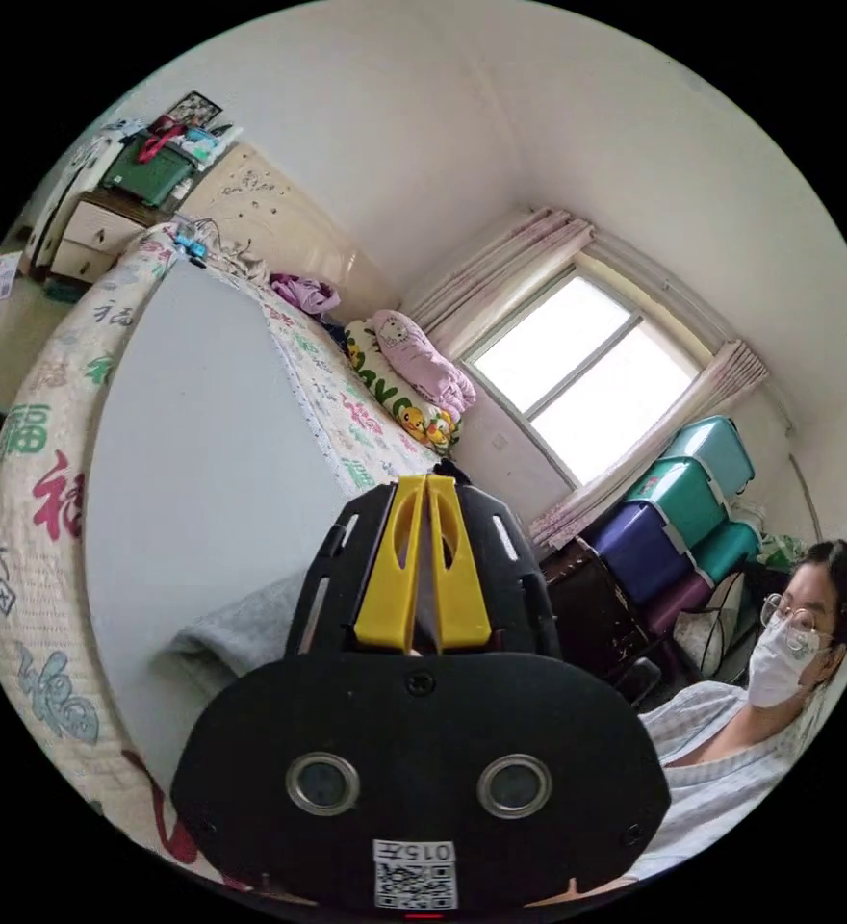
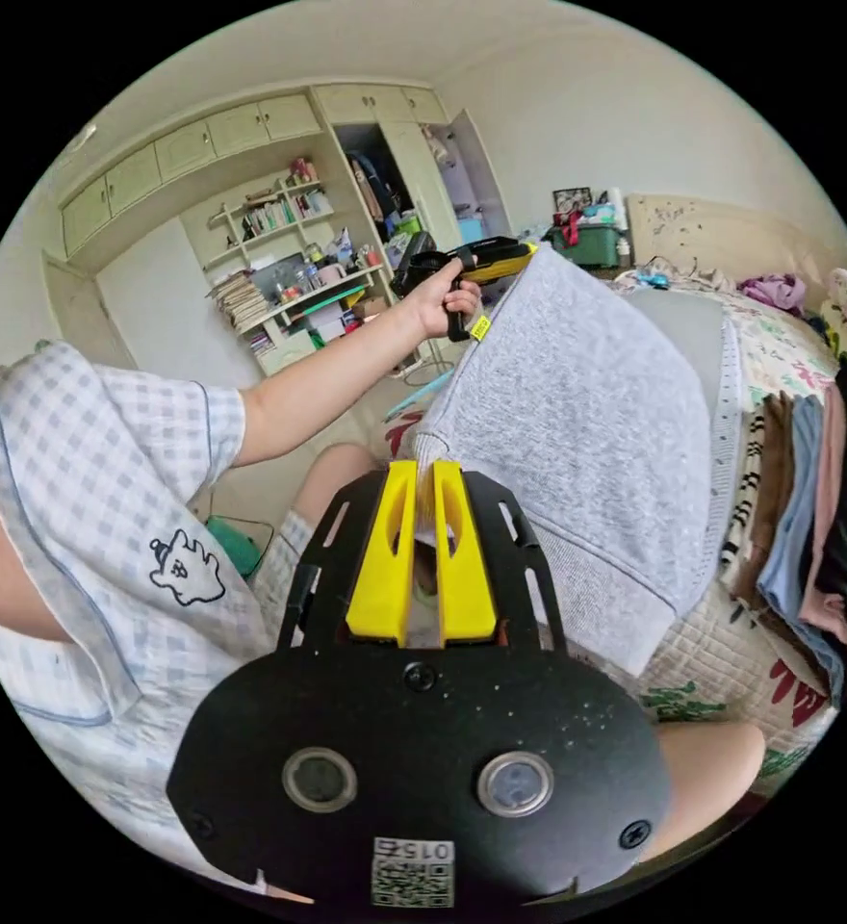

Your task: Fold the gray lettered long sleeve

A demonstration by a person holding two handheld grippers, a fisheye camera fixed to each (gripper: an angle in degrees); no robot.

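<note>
- The right gripper (image 2: 423, 474) has its yellow jaws drawn close together, pinching an edge of the gray long sleeve (image 2: 577, 443) where the knit cuff or hem bunches just beyond the tips
- The left gripper (image 1: 427, 481) has its jaws pressed almost flat together; gray fabric sits in the narrow slit between them, so it looks clenched on the garment as well
- In the right gripper view the left gripper (image 2: 481, 258) is held up by a hand (image 2: 440, 298), yellow jaws meeting the top corner of the gray cloth
- Between the two grips the gray long sleeve hangs as one broad, lifted panel, clear of the bed along its upper edge; no lettering shows on the side facing the camera
- Below it a plain gray sheet (image 1: 202, 433) covers the patterned quilt (image 1: 29, 500) as a folding surface
- A row of folded clothes (image 2: 808, 520) lies on the quilt beside that sheet, in the right gripper view
- Judged from this, the folding is at an early stage: the garment is picked up and spread between both grippers, with no crease or folded layer visible
- What is left seems to be laying it flat on the gray sheet, bringing the sleeves in, and doubling the body
</note>
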